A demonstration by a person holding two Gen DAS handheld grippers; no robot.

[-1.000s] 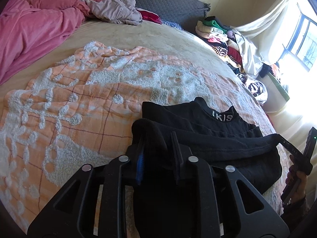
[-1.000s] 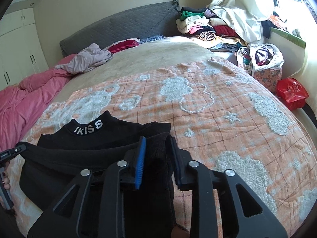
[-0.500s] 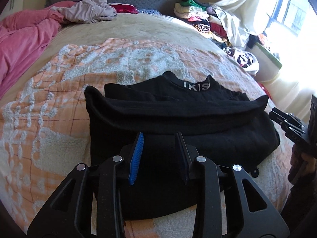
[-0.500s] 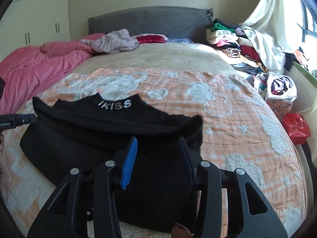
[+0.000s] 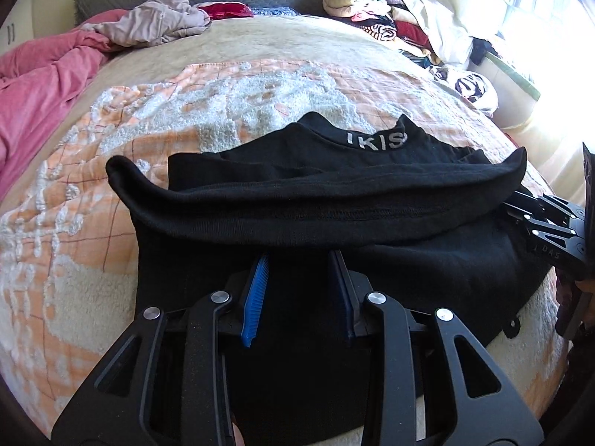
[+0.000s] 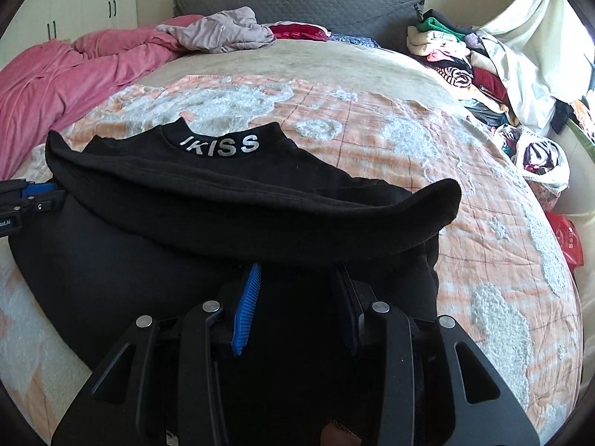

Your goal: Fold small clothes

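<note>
Meanwhile the black top [image 5: 334, 200] lay folded mid-frame on the orange blanket [image 5: 93, 230]; left gripper [image 5: 299, 260] and right gripper [image 6: 297, 271] jaws stood spread, pinching nothing.

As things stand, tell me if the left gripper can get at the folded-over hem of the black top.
Probably yes. The left gripper is open right below the hem of the black top, with nothing between them; the right gripper works the far end.

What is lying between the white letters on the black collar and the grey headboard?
Only bedding: the orange blanket, then beige sheet. The right wrist view shows it best.
</note>
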